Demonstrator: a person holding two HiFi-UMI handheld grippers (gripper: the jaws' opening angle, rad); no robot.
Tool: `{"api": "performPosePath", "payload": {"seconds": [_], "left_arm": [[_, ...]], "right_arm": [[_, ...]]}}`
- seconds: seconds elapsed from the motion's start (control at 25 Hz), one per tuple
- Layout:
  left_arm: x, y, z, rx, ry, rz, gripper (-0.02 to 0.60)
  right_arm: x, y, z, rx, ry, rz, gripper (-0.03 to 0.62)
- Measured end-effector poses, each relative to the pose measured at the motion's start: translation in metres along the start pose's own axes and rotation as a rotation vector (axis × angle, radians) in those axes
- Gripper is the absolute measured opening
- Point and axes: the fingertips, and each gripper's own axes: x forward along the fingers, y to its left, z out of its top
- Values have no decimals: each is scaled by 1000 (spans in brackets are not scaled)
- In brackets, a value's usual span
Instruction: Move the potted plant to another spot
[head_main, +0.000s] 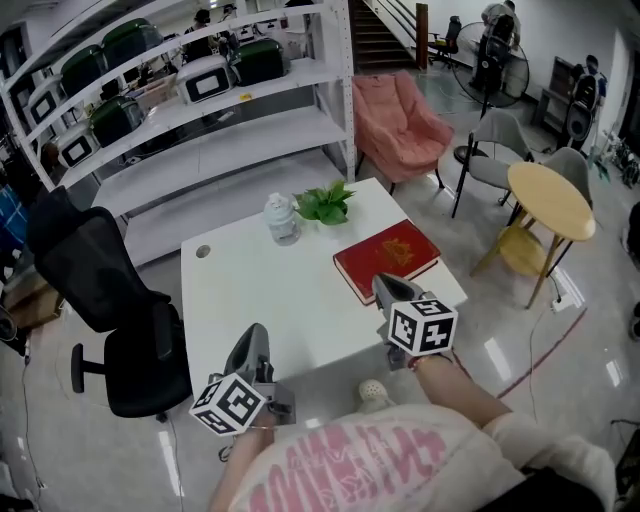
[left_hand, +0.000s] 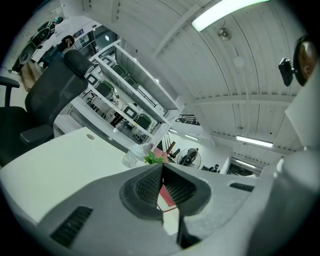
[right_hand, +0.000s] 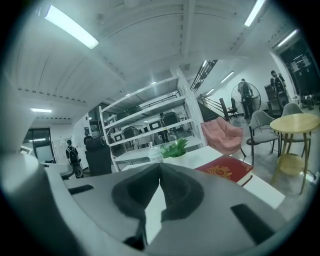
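The potted plant (head_main: 325, 205), green leaves in a small white pot, stands at the far edge of the white table (head_main: 250, 290). It also shows small in the left gripper view (left_hand: 154, 158) and in the right gripper view (right_hand: 176, 149). My left gripper (head_main: 252, 340) hovers at the table's near edge, far short of the plant, its jaws shut with nothing between them (left_hand: 162, 170). My right gripper (head_main: 388, 287) is over the near right corner, by the red book, also shut and empty (right_hand: 160, 170).
A red book (head_main: 386, 258) lies on the table's right side and a clear plastic bottle (head_main: 282, 218) stands just left of the plant. A black office chair (head_main: 110, 300) is left of the table, white shelving (head_main: 200, 100) behind, and a pink armchair (head_main: 400, 125) and round yellow table (head_main: 548, 200) to the right.
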Motion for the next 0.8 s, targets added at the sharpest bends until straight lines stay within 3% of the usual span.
{"api": "performPosePath", "payload": {"seconds": [0.8], "left_arm": [[-14,-18,-35,5,85,-34,3]], "right_arm": [[-66,-18,-19,32,-65,-95,7]]}}
